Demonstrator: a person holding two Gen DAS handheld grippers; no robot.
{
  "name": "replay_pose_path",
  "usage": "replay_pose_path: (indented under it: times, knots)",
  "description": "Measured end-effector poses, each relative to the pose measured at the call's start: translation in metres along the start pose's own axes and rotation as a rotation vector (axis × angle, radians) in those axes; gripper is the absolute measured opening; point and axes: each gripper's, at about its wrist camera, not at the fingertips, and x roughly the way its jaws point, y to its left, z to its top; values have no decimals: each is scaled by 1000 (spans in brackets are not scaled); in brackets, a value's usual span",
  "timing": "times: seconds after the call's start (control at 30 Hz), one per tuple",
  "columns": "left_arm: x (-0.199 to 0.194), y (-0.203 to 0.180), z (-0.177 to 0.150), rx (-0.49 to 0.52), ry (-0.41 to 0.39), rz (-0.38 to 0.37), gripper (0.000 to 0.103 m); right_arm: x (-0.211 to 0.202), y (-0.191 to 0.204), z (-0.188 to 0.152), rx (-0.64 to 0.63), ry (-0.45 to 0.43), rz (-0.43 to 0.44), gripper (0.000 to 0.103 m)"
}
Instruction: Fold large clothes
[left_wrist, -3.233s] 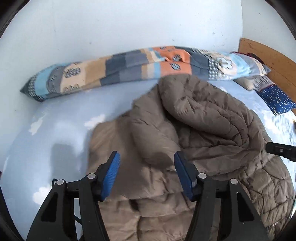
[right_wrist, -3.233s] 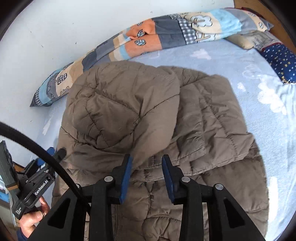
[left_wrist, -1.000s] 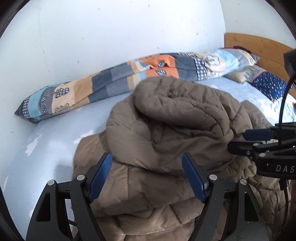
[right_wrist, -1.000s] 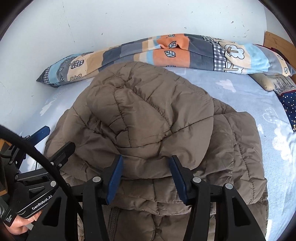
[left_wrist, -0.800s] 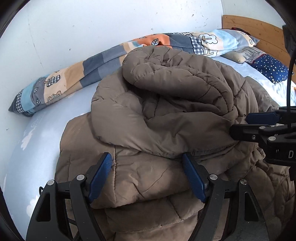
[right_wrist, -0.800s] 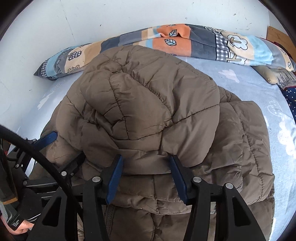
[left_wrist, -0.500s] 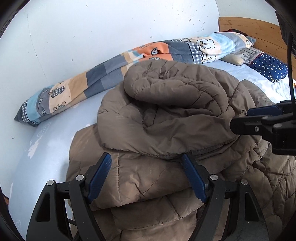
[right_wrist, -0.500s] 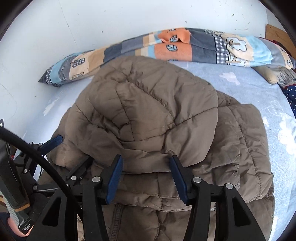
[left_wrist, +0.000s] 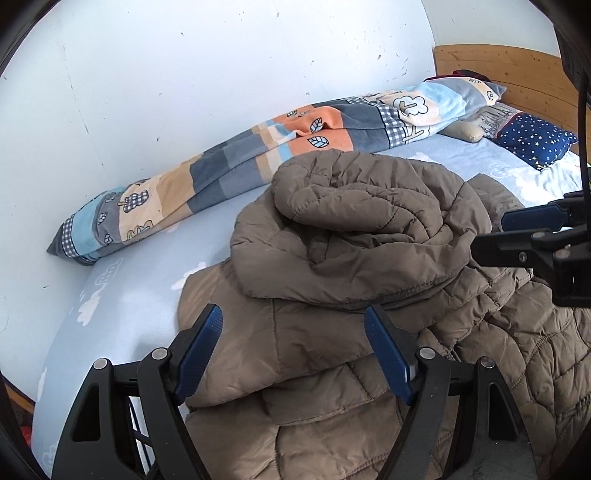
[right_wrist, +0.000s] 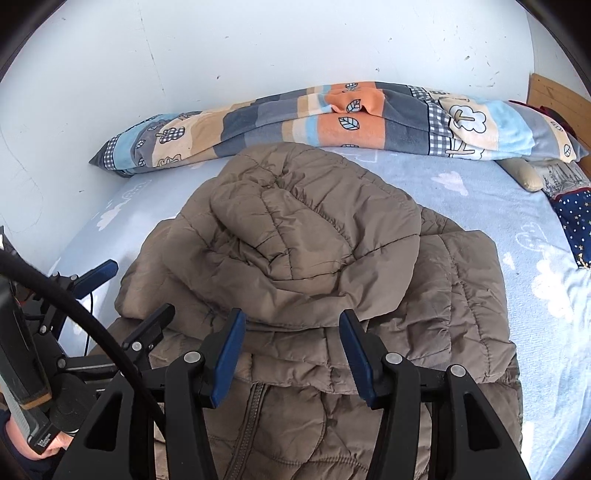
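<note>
On the far left, the white wall (left_wrist: 184, 92) runs behind the bed, and a long patchwork blanket (right_wrist: 332, 118) in orange, grey and pale blue lies rolled along its foot. The light blue sheet (left_wrist: 129, 295) with white clouds shows bare at the left edge. Now the left gripper (left_wrist: 293, 354): jaws spread wide, blue pads either side of a thick folded edge of the brown quilted jacket (right_wrist: 314, 240), not pressing on it as far as this view shows. The jacket sits mid-bed, heaped, its hood flopped over the top of the body, zipper visible at the near edge in the right wrist view. Moving right, the right gripper (right_wrist: 291, 354) hovers at the jacket's near side, jaws apart, hood rim lying between the pads with a gap on each side. A hand (right_wrist: 22, 439) grips the left tool's handle at the lower left of that view. Far right: a navy star-print pillow (left_wrist: 535, 138), a beige cushion (right_wrist: 524, 173) beside it, and the wooden headboard (left_wrist: 498, 66) behind.
</note>
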Motion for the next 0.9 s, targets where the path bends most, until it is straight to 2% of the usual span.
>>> replay_pose_path:
  times: [0.3, 0.57, 0.7, 0.9]
  knots:
    - [-29, 12, 1, -7, -46, 31, 78, -21, 18, -7, -57, -26, -7, 57]
    - [-81, 17, -11, -28, -99, 49, 78, -62, 26, -26, -47, -85, 2, 57]
    - [-119, 23, -32, -74, -120, 42, 78, -89, 25, -48, -48, -110, 0, 57]
    - [-171, 16, -70, -72, -140, 51, 78, -126, 13, -86, -13, -120, 19, 57]
